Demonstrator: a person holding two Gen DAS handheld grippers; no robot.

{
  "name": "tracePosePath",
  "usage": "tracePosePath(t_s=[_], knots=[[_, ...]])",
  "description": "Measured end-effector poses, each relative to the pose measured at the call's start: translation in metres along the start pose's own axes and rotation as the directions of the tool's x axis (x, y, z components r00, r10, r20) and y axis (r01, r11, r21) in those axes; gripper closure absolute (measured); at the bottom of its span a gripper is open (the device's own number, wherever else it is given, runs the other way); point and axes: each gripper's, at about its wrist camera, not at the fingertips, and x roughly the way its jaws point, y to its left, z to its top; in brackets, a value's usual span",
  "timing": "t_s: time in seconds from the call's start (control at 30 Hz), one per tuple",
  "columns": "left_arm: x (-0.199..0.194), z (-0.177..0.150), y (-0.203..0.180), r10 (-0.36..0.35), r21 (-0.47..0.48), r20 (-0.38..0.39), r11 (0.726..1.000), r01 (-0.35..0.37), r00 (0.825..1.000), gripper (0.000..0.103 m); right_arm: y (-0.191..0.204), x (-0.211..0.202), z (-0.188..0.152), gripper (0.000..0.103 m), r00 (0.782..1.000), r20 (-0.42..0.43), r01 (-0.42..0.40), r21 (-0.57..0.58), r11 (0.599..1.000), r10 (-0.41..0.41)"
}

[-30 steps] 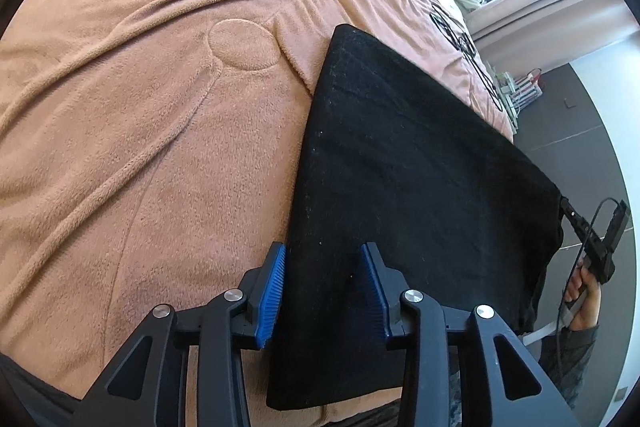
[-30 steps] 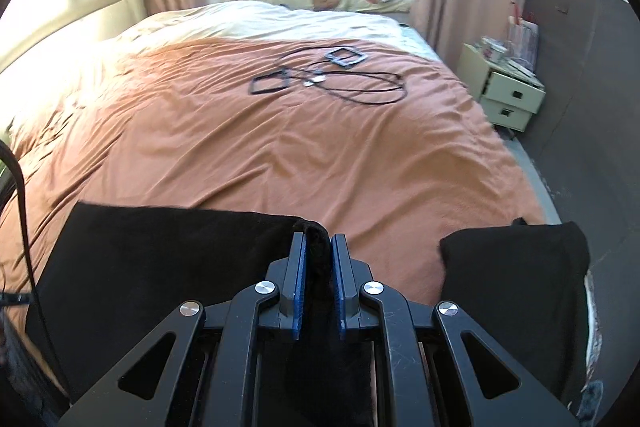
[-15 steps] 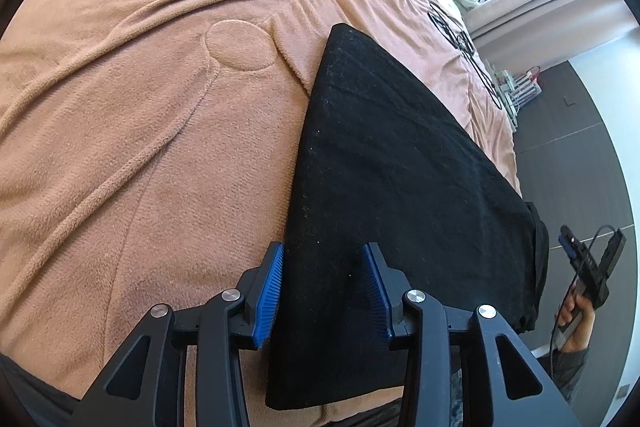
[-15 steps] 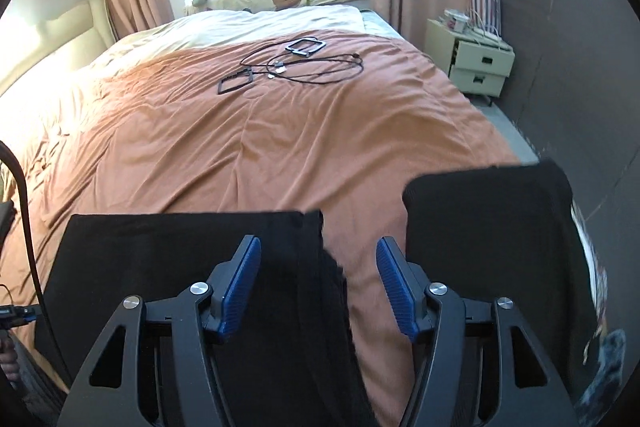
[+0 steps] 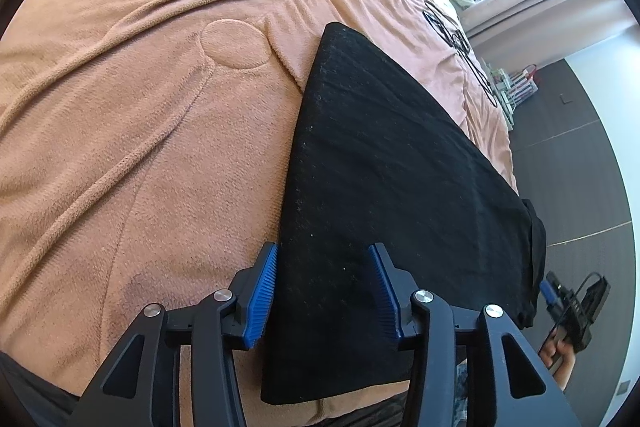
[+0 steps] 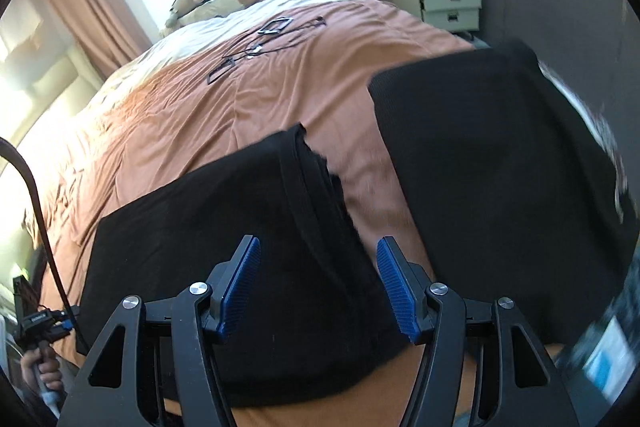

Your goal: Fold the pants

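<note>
— Nearest each lens, what do the claws show?
— Left gripper and right gripper both stand spread, blue pads gripping nothing, above the folded black fabric pants.
— Where do the pants lie?
— Flat on the orange-brown fleece bedspread, at the bed's near edge; a second folded black garment lies beside them, apart.
— Farther off?
— Black cables, then a cream two-drawer nightstand.
</note>
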Motion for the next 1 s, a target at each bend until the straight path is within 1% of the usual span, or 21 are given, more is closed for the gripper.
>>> tracePosePath(t_s=[0.07,0.2,0.27,0.33,0.4,0.43,0.6,0.63,0.73,0.83,0.87,0.93,1.0], knots=[[0.0,0.0,0.0,0.0,0.002,-0.003,1.0,0.0,1.0,0.055,-0.006,-0.006,-0.011,0.044,1.0,0.009,-0.02,0.042,0.999,0.019],[0.0,0.002,-0.001,0.005,0.009,-0.011,1.0,-0.005,1.0,0.055,-0.014,-0.012,-0.029,0.043,0.999,0.027,-0.046,0.086,0.995,0.044],[0.001,0.002,-0.002,0.011,0.014,-0.015,1.0,-0.011,1.0,0.055,-0.018,-0.014,-0.039,0.037,0.997,0.045,-0.068,0.112,0.991,0.064],[0.002,0.002,-0.003,0.02,0.022,-0.018,1.0,-0.02,1.0,0.055,-0.023,-0.016,-0.048,0.033,0.994,0.067,-0.092,0.13,0.987,0.084],[0.003,0.002,-0.004,0.029,0.027,-0.022,0.999,-0.028,0.999,0.055,-0.027,-0.016,-0.057,0.032,0.991,0.08,-0.118,0.146,0.982,0.107],[0.004,0.003,-0.004,0.032,0.027,-0.024,0.999,-0.032,0.999,0.055,-0.03,-0.015,-0.062,0.03,0.989,0.088,-0.134,0.16,0.978,0.121],[0.008,0.003,-0.004,0.043,0.021,-0.04,0.999,-0.042,0.998,0.055,-0.045,-0.006,-0.078,0.029,0.969,0.131,-0.238,0.237,0.942,0.211],[0.009,0.002,-0.005,0.047,0.021,-0.041,0.999,-0.046,0.998,0.055,-0.049,-0.005,-0.081,0.029,0.962,0.142,-0.263,0.256,0.93,0.233],[0.009,0.001,-0.008,0.063,0.027,-0.038,0.998,-0.062,0.997,0.055,-0.068,0.004,-0.092,0.029,0.933,0.182,-0.355,0.329,0.875,0.31],[0.01,0.0,-0.009,0.075,0.027,-0.042,0.997,-0.074,0.996,0.055,-0.085,0.01,-0.103,0.029,0.893,0.23,-0.448,0.385,0.807,0.387],[0.011,0.0,-0.01,0.08,0.026,-0.043,0.997,-0.079,0.996,0.055,-0.089,0.013,-0.105,0.029,0.881,0.246,-0.471,0.392,0.79,0.403],[0.011,0.0,-0.01,0.087,0.024,-0.044,0.996,-0.086,0.995,0.055,-0.094,0.016,-0.109,0.029,0.845,0.29,-0.533,0.393,0.749,0.449],[0.011,0.0,-0.01,0.097,0.025,-0.044,0.995,-0.096,0.994,0.055,-0.093,0.022,-0.111,0.029,0.831,0.306,-0.555,0.387,0.737,0.465]])
